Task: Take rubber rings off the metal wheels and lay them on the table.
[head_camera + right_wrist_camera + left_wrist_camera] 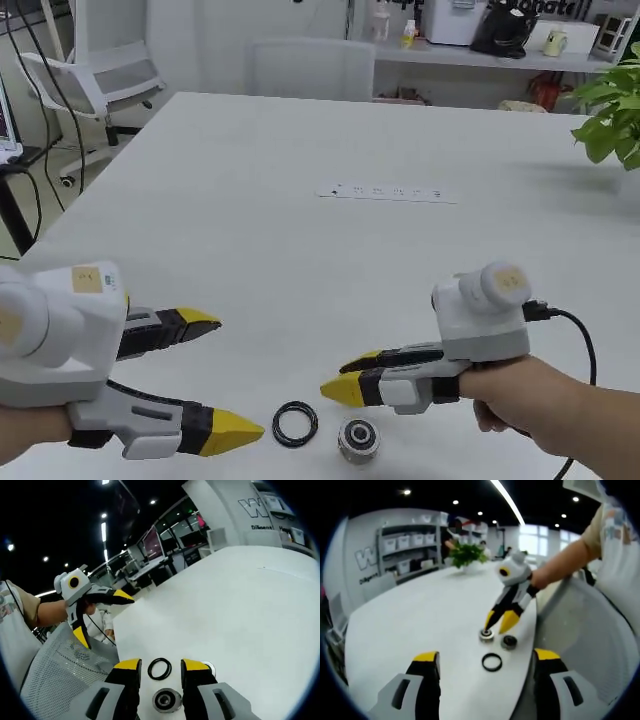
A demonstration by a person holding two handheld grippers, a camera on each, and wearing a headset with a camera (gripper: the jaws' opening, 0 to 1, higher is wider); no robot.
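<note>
We are holding the right gripper (345, 377) just above the white table (300, 230), its yellow-tipped jaws narrowed to a slim gap with nothing between them. Just beside its tips, on the side nearer to us, a small round silver metal wheel (358, 438) is lying flat with its axle pointing straight up (in the right gripper view it is sitting in the lane between the jaws, close in toward the gripper body). So the right gripper is the nearer one, and we are judging that it needs to draw back and dip to reach the rim. In the left gripper view a second silver metal wheel (486, 634) is sitting right under those same tips. We cannot tell whether either wheel is wearing rubber.

We are holding the left gripper (222, 375) with its jaws spread wide and empty, pointing across toward the right one. A loose black rubber ring (295, 423) is lying flat between the two grippers, just beside the left gripper's lower tip and near the first wheel but apart from it. Ring and wheels are resting straight on the tabletop, not in any tray. The white storage bins (402, 542) on the far shelves are too small for us to read their contents.
</note>
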